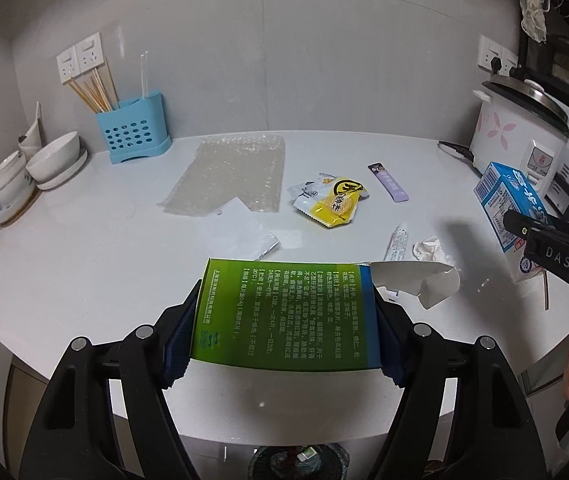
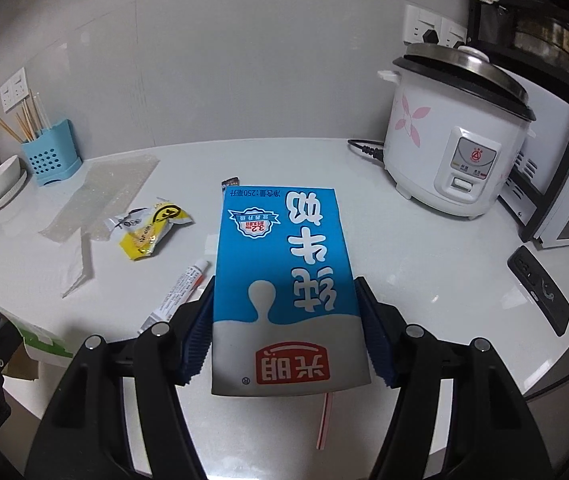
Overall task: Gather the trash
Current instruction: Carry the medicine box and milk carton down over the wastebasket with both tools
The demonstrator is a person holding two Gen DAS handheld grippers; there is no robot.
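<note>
My left gripper (image 1: 284,344) is shut on a green medicine box (image 1: 284,312) with its white flap open, held above the white counter's (image 1: 84,280) front edge. My right gripper (image 2: 284,340) is shut on a blue and white milk carton (image 2: 284,272) with a straw hanging below it; the carton also shows at the right of the left wrist view (image 1: 512,208). On the counter lie a yellow snack wrapper (image 1: 332,200), a bubble-wrap sheet (image 1: 232,172), a purple sachet (image 1: 388,182), a white tube (image 1: 398,242), a crumpled tissue (image 1: 430,248) and folded white paper (image 1: 240,228).
A blue utensil holder (image 1: 136,128) and stacked bowls (image 1: 52,160) stand at the back left. A white rice cooker (image 2: 456,136) with its cord stands at the back right, a black power strip (image 2: 540,292) on the right. A bin (image 1: 296,460) shows below the counter edge.
</note>
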